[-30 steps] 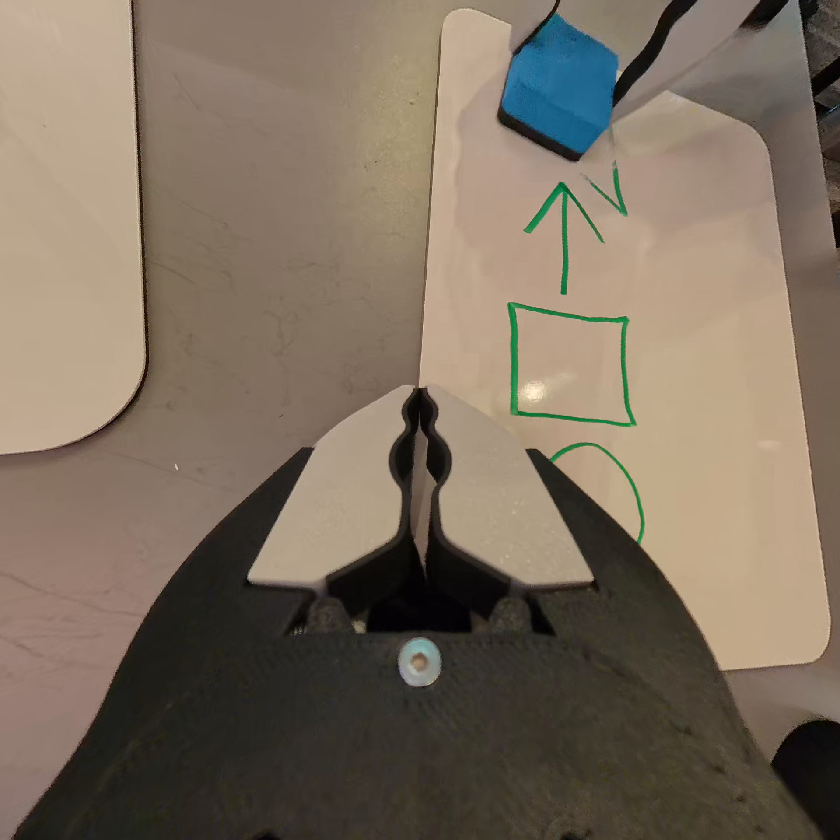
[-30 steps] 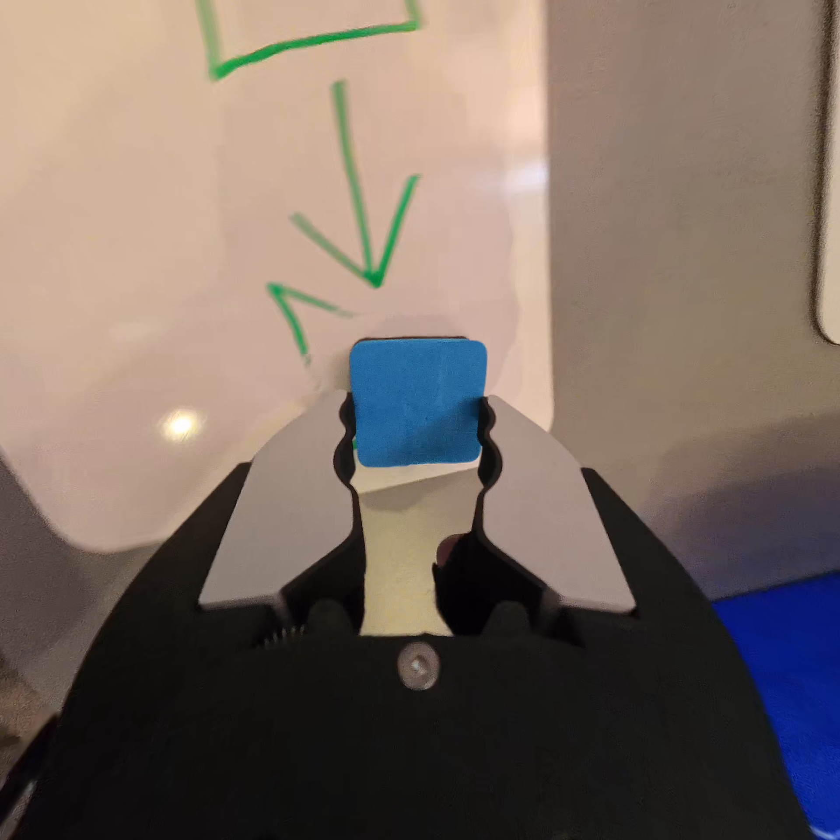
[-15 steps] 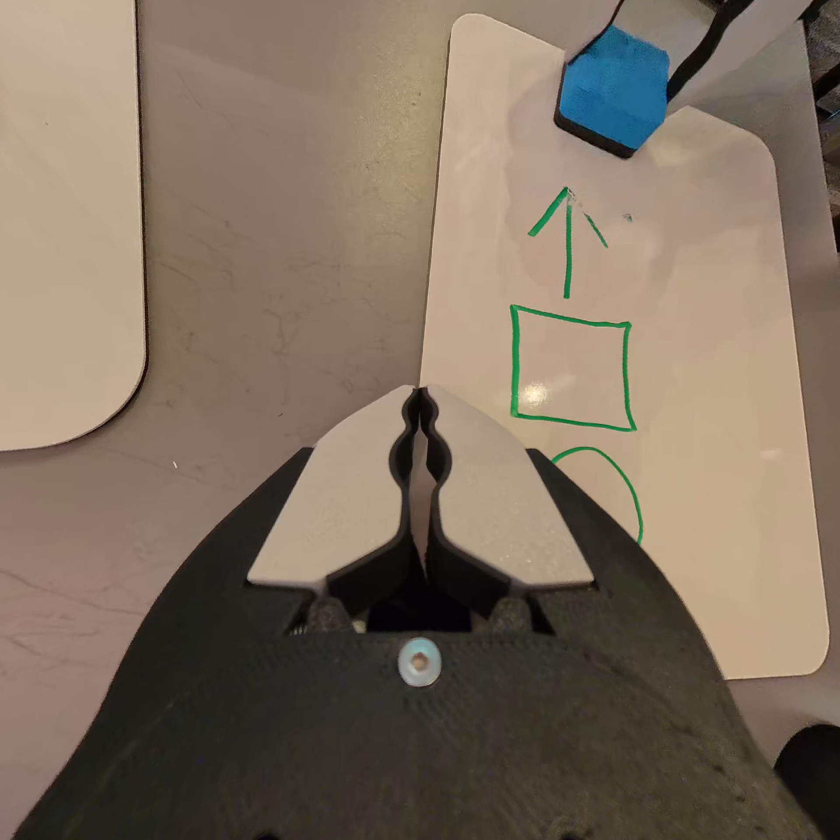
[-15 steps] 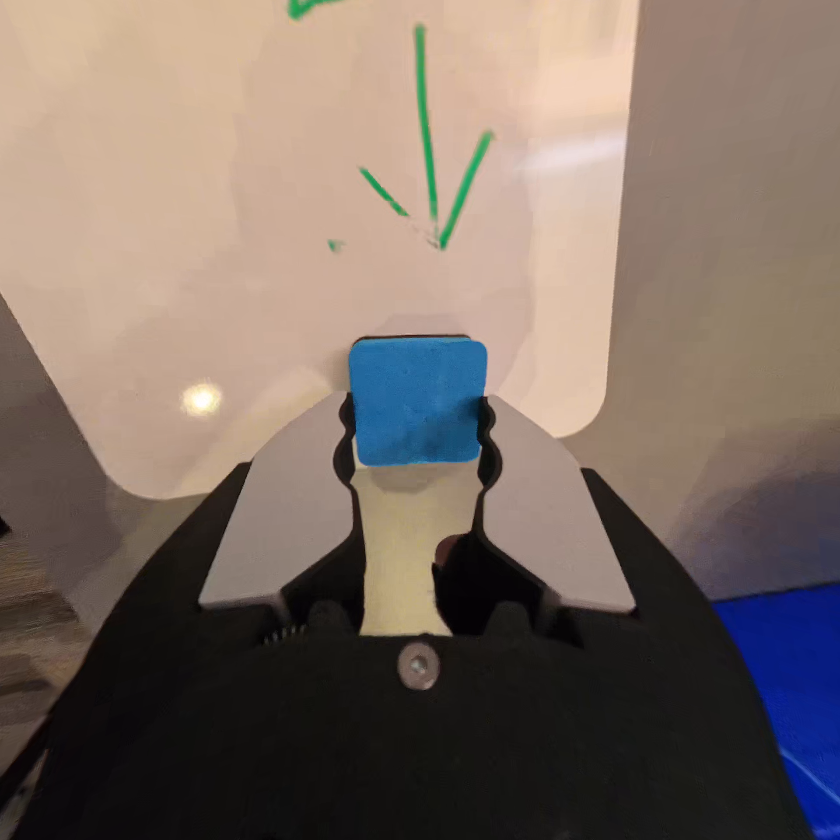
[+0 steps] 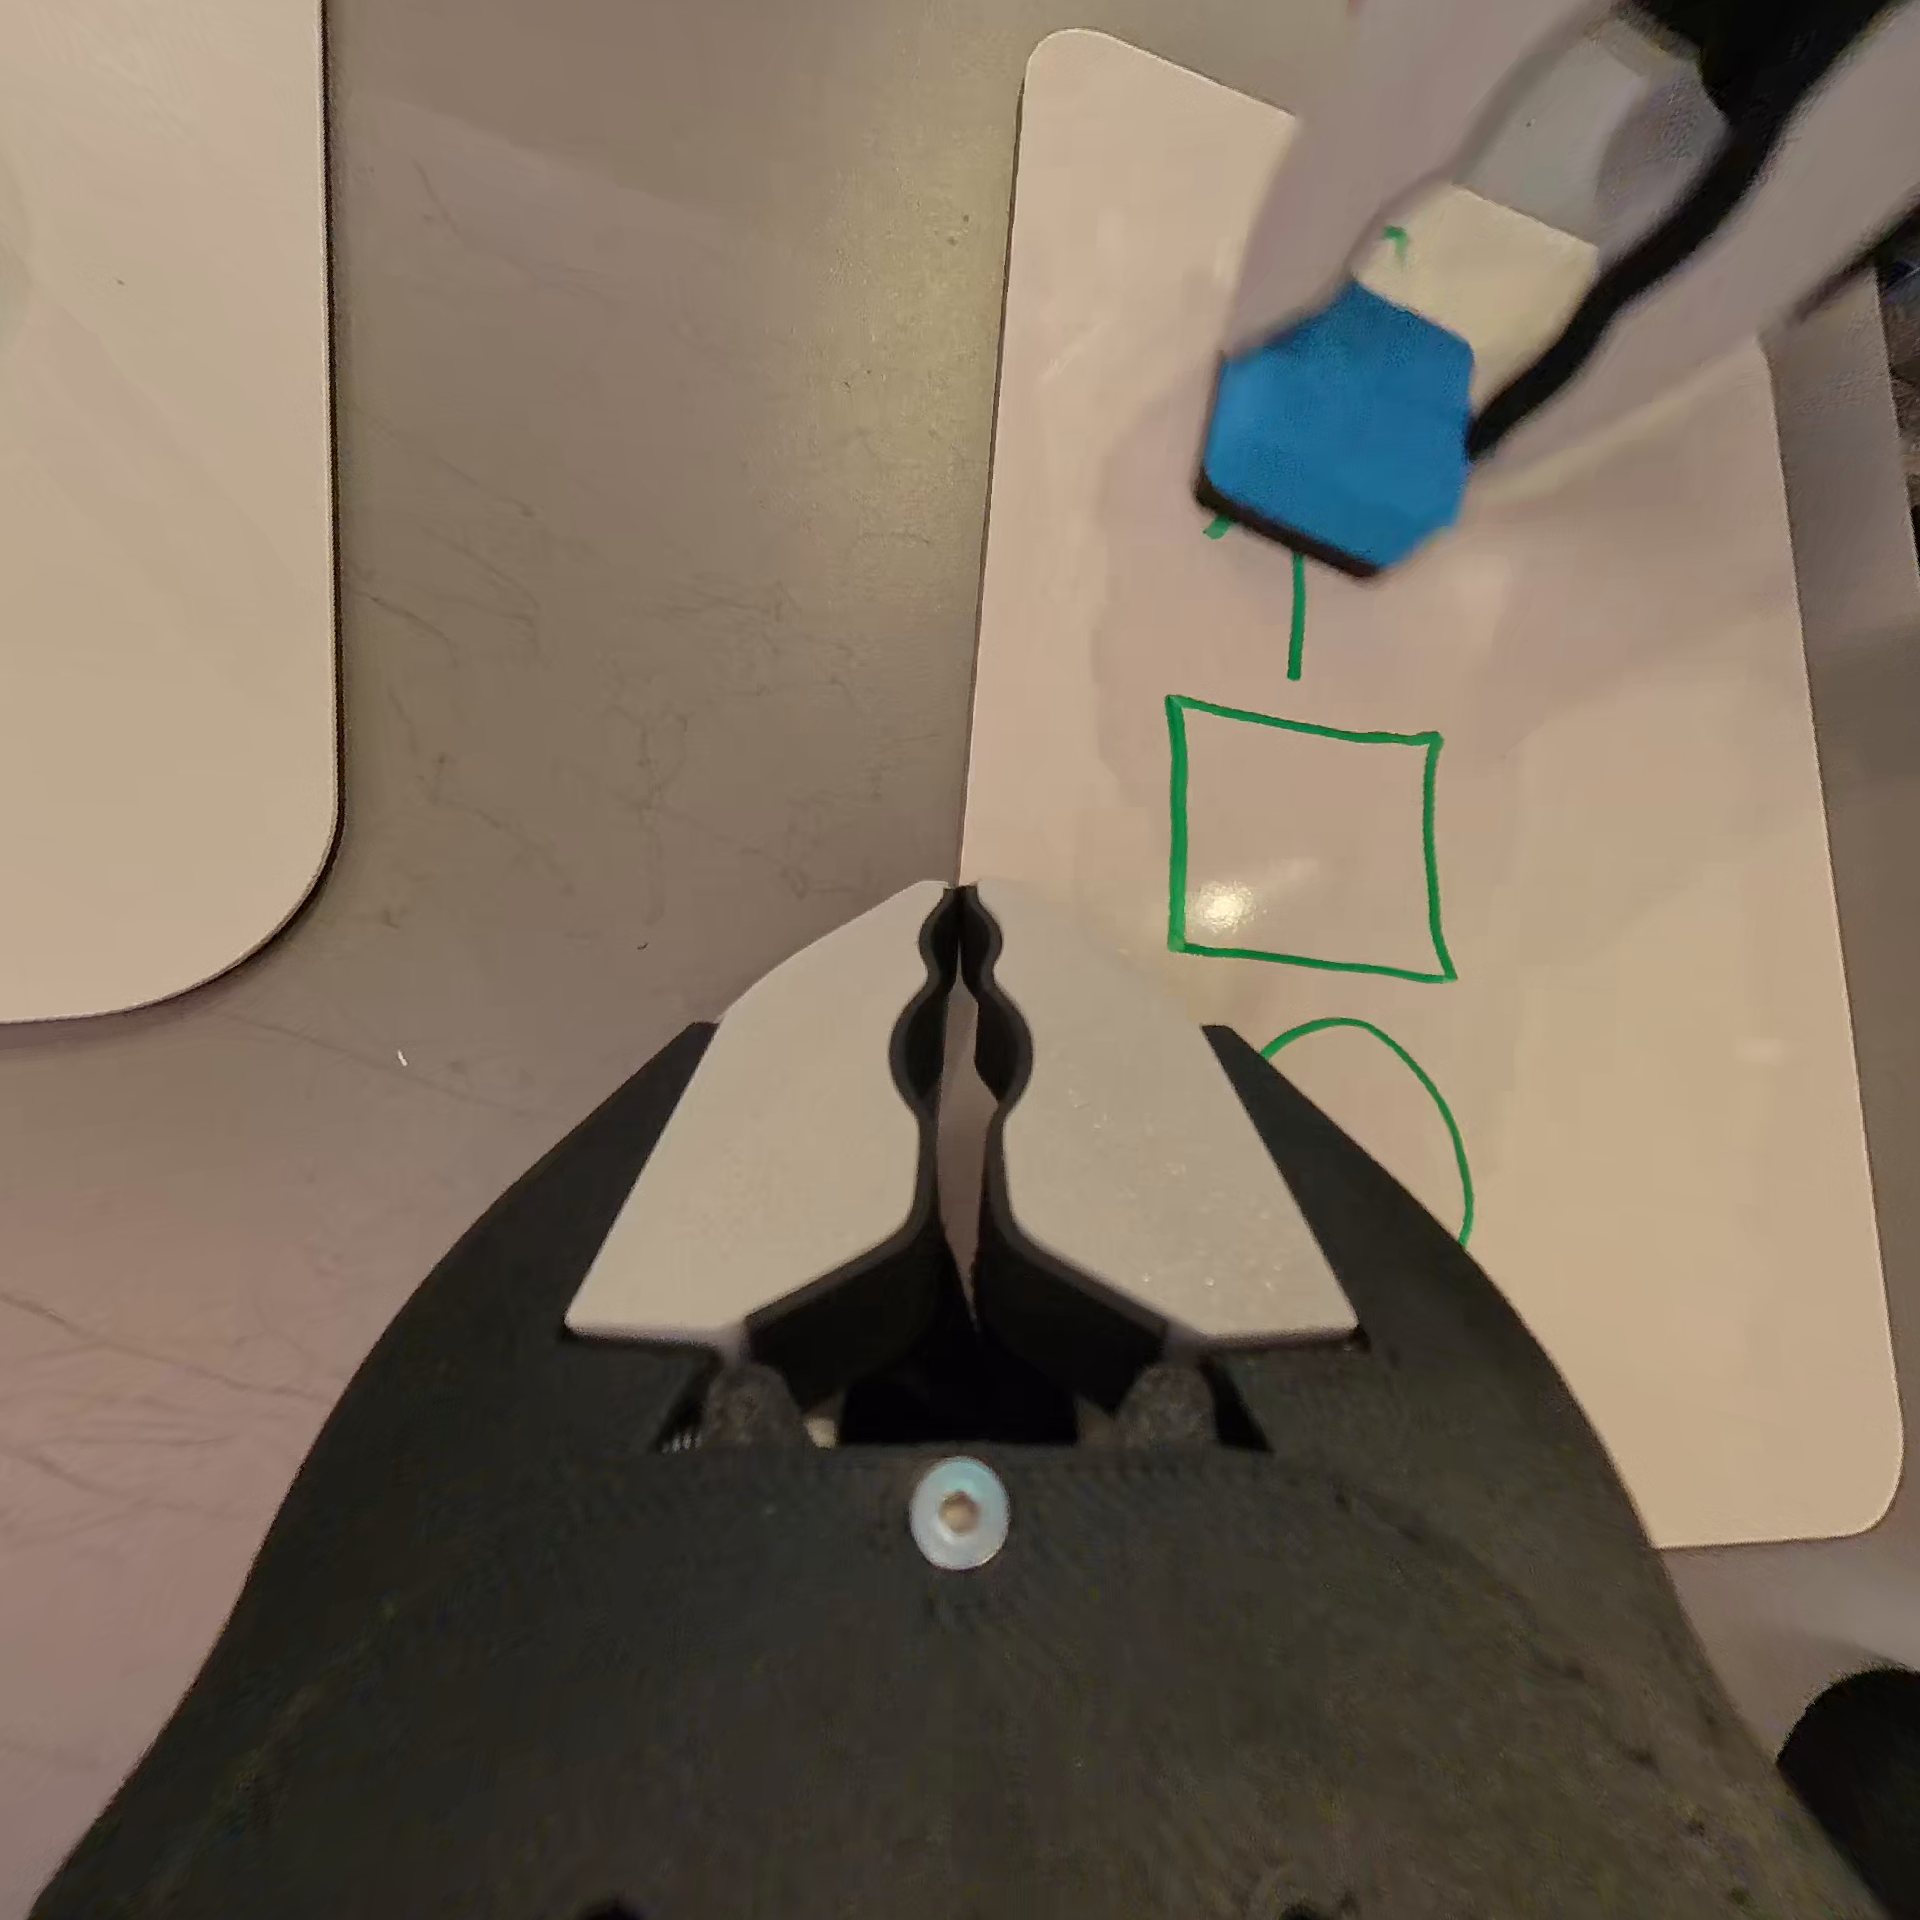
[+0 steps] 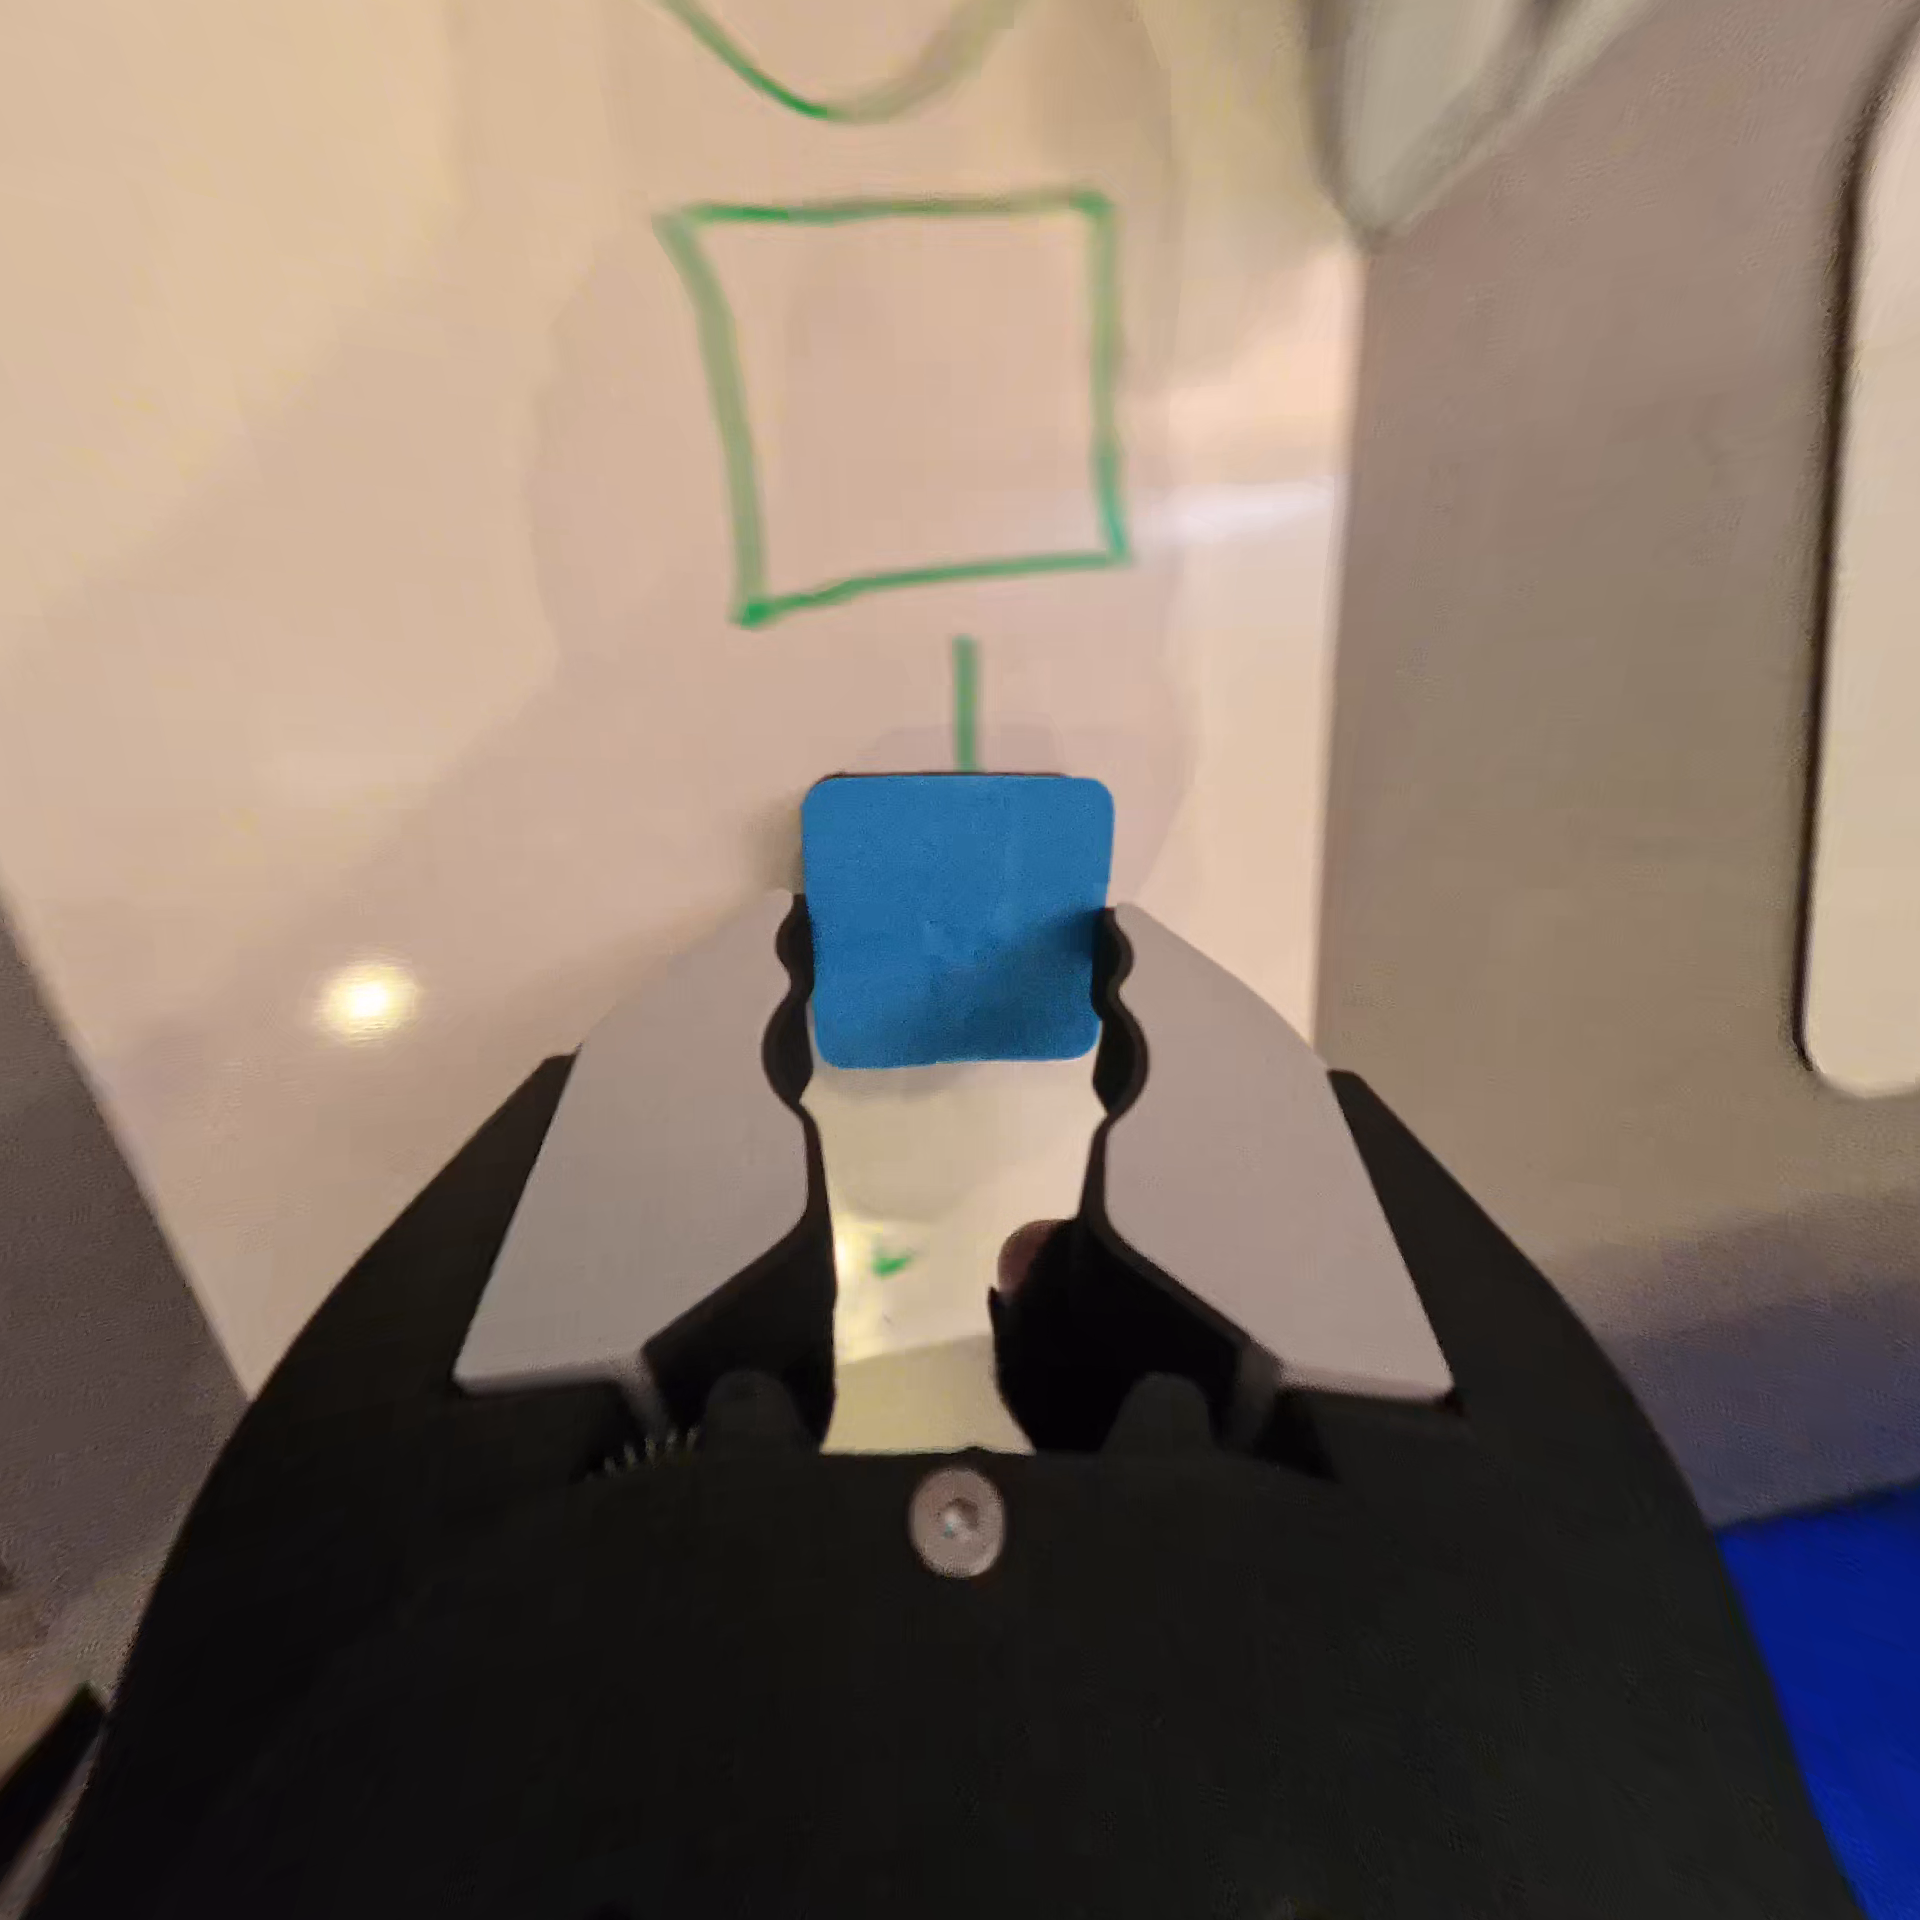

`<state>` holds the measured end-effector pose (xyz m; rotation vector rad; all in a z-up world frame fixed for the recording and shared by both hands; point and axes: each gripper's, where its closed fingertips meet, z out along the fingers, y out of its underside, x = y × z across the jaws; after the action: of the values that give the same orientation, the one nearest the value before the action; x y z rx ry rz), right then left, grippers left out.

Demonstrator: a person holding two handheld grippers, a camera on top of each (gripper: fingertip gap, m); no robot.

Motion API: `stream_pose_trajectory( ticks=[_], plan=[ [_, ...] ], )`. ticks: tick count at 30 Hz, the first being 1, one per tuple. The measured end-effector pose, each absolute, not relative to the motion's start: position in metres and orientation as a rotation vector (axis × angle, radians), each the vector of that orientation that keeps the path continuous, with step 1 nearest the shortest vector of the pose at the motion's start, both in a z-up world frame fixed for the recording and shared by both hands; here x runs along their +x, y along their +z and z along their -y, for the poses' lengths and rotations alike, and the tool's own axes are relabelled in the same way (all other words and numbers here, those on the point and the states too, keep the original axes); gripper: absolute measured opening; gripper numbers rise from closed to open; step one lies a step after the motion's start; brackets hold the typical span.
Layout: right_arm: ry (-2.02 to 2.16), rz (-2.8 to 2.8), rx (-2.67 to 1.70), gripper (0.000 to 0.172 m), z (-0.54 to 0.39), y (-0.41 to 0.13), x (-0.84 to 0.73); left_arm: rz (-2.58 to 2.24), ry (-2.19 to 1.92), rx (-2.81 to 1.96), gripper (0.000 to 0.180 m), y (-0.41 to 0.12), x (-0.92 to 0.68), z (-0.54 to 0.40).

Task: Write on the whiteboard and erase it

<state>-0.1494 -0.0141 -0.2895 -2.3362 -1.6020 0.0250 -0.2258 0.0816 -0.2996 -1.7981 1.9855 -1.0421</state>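
Observation:
A white whiteboard [image 5: 1621,935] lies on the grey table, bearing a green square [image 5: 1307,842], part of a green circle [image 5: 1392,1091] and a short green line [image 5: 1295,618]. My right gripper [image 6: 954,966] is shut on a blue eraser [image 6: 954,925] with a black underside, pressed on the board over the head of the green arrow. In the left wrist view the eraser [image 5: 1340,436] sits just above the green line. My left gripper [image 5: 958,891] is shut with nothing between its fingertips, at the board's left edge.
A second white board [image 5: 156,499] lies at the left of the table; its edge also shows in the right wrist view [image 6: 1870,623]. A blue surface [image 6: 1829,1662] shows at the lower right. Grey tabletop [image 5: 644,499] lies between the two boards.
My right gripper has slid the eraser toward the green square, wiping away the small mark and the arrowhead. Only the arrow's shaft is left. The left gripper has stayed still.

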Motion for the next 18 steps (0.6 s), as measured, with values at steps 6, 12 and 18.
stream_pose_trajectory(
  ticks=[6,12,18],
  plan=[
    [0.076,1.697,-2.292,0.053,0.019,-0.29,-0.163,-1.98,-1.049,-1.807,0.001,-0.3,-0.226,-0.082],
    [0.116,1.612,-2.331,0.053,0.01,-0.291,-0.154,-1.983,-1.052,-1.806,0.001,-0.3,-0.226,-0.081],
    [0.059,1.562,-2.403,0.053,0.0,-0.29,-0.134,-1.985,-1.047,-1.801,0.001,-0.3,-0.226,-0.081]
  ],
)
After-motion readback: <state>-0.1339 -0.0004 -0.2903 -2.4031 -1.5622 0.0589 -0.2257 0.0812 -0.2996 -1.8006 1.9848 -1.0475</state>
